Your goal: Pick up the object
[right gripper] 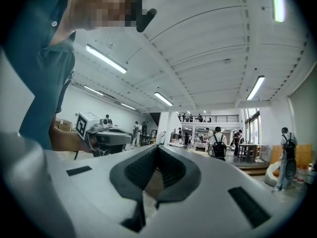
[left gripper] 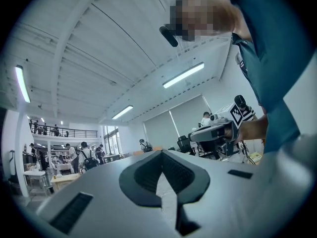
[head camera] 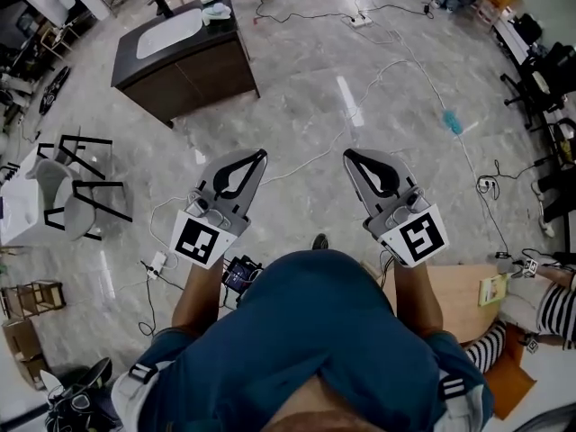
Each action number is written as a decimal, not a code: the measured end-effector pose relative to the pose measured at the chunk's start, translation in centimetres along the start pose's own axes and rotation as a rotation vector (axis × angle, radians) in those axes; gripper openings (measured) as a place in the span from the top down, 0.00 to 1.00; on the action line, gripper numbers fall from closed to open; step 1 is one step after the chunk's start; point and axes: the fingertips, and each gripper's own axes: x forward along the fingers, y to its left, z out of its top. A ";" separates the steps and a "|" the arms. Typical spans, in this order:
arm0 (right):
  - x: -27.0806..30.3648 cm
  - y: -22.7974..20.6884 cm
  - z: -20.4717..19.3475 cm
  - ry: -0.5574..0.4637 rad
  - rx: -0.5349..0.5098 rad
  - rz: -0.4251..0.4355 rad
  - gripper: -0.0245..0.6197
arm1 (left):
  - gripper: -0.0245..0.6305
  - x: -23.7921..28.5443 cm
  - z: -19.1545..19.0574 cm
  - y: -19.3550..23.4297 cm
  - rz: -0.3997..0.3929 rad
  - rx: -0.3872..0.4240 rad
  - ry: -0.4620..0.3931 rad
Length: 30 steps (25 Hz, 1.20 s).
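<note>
Left gripper (head camera: 259, 157) and right gripper (head camera: 351, 157): jaws pressed together, nothing between them (both held over the grey floor (head camera: 360, 79)). Which thing is the object cannot be told. A white sink (head camera: 146, 49) tops a dark cabinet (head camera: 207, 72) well apart.

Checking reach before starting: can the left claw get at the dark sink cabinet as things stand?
Probably not yet. The left claw, shut and empty, is held before the person, while the sink cabinet stands well off across the floor. Nothing blocks the way, only distance.
</note>
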 end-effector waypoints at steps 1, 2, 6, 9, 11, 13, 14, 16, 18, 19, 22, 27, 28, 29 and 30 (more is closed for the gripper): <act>0.1 -0.7 0.0 -0.006 0.000 0.009 0.94 | 0.96 0.7 0.0 0.2 0.010 0.003 0.000; 0.2 -1.4 -0.1 -0.010 0.005 0.016 0.94 | 0.96 1.4 0.0 0.4 0.019 0.007 0.000; 0.9 -3.8 -0.6 -0.012 0.016 0.041 0.94 | 0.96 3.5 0.0 1.4 0.051 0.018 0.004; 1.6 -5.3 -1.0 -0.012 0.027 0.053 0.94 | 0.96 4.7 -0.2 2.3 0.069 0.011 0.011; 2.0 -6.1 -1.3 -0.017 0.031 0.058 0.94 | 0.96 5.2 -0.6 2.9 0.070 0.012 0.028; 3.1 -6.9 -1.7 -0.015 0.027 0.059 0.94 | 0.96 5.6 -1.0 4.1 0.072 0.013 0.036; 3.8 -7.1 -2.0 -0.009 0.037 0.056 0.94 | 0.96 5.7 -1.2 4.8 0.073 0.011 0.035; 5.3 -7.6 -2.5 0.000 0.057 0.046 0.94 | 0.96 6.0 -1.9 6.2 0.068 0.007 0.031; 6.7 -8.1 -2.8 0.003 0.060 0.035 0.94 | 0.96 6.5 -2.6 7.6 0.055 0.001 0.031; 7.4 -8.3 -2.8 -0.002 0.049 0.033 0.94 | 0.96 6.8 -2.7 8.4 0.047 -0.001 0.030; 9.7 -8.8 -2.8 -0.009 0.021 0.031 0.94 | 0.96 7.2 -2.9 10.9 0.036 0.007 0.015; 13.6 -9.6 -3.5 0.005 0.018 0.004 0.94 | 0.96 7.7 -3.9 14.8 0.009 0.006 0.000; 14.3 -9.7 -3.8 0.015 0.022 -0.001 0.94 | 0.96 7.7 -4.2 15.6 0.004 0.005 0.000; 15.0 -9.8 -4.0 0.024 0.028 -0.007 0.94 | 0.96 7.8 -4.5 16.3 -0.001 0.002 0.000; 15.7 -9.9 -4.1 0.026 0.034 -0.014 0.94 | 0.96 7.8 -4.8 17.0 -0.005 0.000 -0.002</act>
